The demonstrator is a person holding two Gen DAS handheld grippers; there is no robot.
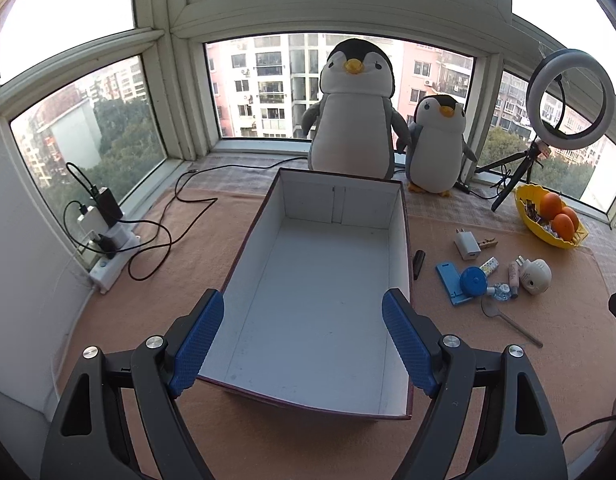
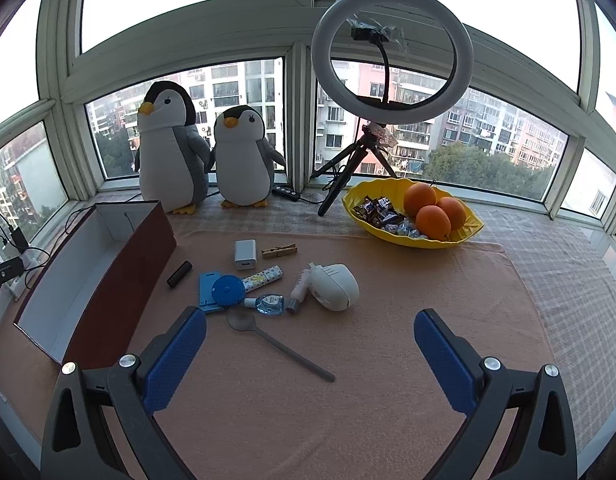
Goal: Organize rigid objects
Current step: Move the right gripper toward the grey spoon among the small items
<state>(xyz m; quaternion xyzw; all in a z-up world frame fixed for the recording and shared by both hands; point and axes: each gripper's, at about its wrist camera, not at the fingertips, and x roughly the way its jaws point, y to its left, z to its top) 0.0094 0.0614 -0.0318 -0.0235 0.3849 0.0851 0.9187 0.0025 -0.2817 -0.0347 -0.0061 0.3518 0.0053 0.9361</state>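
Both tools spread apart, empty. Left tool (image 1: 301,344) hovers over empty box (image 1: 308,320). Small-item pile ahead-left of right tool (image 2: 310,356): spoon (image 2: 275,340) nearest, then bottle (image 2: 269,304), round blue case (image 2: 227,290), white plug-in device (image 2: 336,286). Risks: flat spoon slipping from pads; items touching, grab likely drags neighbour; round device may roll.

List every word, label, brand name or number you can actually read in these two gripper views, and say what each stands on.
None can be read.
Small clear bottle: blue label, print too small.
Patterned tube: decorated wrap, marks blurred.
Candy wrappers in the yellow bowl: print too small.
White USB charger, blue tape measure, cardboard box: no lettering visible.
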